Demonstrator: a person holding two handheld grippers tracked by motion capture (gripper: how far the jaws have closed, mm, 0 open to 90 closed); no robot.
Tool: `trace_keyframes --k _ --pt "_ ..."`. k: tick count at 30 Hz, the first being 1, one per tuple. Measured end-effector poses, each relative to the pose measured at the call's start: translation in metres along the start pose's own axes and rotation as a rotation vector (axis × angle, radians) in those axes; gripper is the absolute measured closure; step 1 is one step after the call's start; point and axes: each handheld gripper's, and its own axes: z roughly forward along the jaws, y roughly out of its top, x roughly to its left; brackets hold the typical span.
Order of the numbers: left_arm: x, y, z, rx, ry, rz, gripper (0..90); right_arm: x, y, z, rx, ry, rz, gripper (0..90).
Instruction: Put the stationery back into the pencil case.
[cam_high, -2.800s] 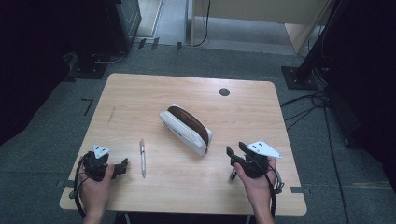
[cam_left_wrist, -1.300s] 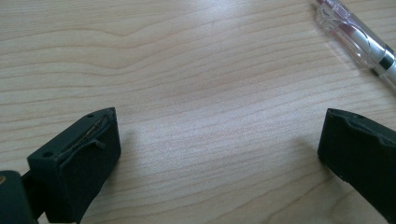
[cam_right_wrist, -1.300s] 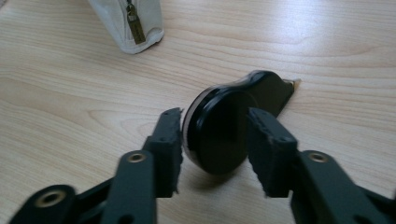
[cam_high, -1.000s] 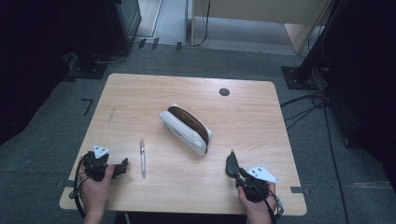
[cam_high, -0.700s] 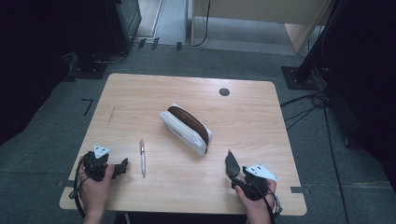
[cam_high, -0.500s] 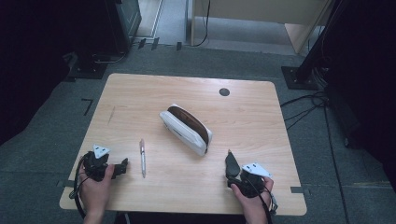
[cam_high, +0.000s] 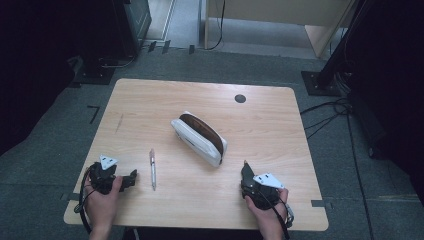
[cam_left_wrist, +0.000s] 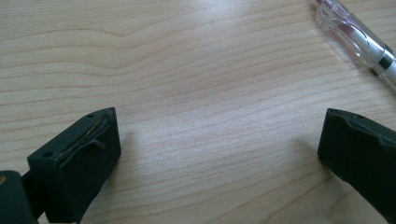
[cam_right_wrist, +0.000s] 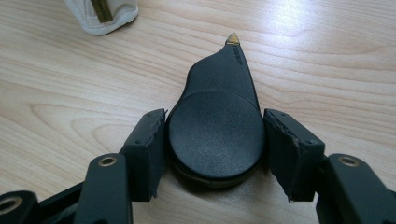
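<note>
Black teardrop thing (cam_right_wrist: 215, 130): clamped in right gripper (cam_right_wrist: 215, 149), jaws just closing, near right of desk (cam_high: 150, 105)
left gripper (cam_left_wrist: 215, 154): jaws apart, pen (cam_left_wrist: 359, 39) nearby

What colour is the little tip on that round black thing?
The round black thing has a golden-orange tip; the right gripper view shows it best.

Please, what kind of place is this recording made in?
Probably a lab or workshop corner set up for recording: a bare wooden table stands on grey carpet, with dark equipment stands and loose cables beside it.
</note>
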Motion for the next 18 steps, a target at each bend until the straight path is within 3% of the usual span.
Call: trace_keyframes --k 10,18 --pt "0.0 0.0 0.0 0.0 -0.001 0.0 0.0 -0.005 0.001 -0.009 -0.053 0.063 0.027 41.8" --pt "0.0 0.0 0.0 0.001 -0.002 0.003 0.0 -0.002 0.011 -0.017 -0.085 0.094 0.015 41.8"
